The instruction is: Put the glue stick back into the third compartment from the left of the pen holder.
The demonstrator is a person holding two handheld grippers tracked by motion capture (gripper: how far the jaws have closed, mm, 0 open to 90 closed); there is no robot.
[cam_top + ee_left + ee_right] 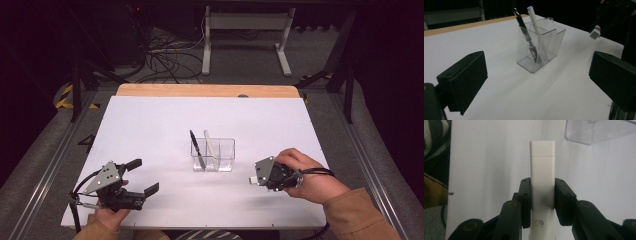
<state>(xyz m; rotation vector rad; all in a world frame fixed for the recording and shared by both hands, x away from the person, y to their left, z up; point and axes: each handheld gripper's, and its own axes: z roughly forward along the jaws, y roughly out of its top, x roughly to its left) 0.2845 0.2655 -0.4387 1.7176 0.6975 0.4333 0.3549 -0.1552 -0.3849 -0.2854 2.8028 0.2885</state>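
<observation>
A clear plastic holder (213,155) stands mid-table on the white board; a black pen (197,148) and a white pen (210,143) lean in it. The holder (539,45), black pen (525,31) and white pen (534,18) appear ahead in the left gripper view. My right gripper (256,178), right of the holder, is shut on a white rectangular stick-shaped item (542,185), whose end (253,180) pokes out toward the left. My left gripper (143,176) rests open near the front-left, nothing between its fingers (462,80).
The white board (150,125) covers a wooden table whose far edge (205,90) shows. Beyond it stand a white frame leg set (245,35) and floor cables (165,55). A corner of the clear holder (596,131) shows in the right gripper view.
</observation>
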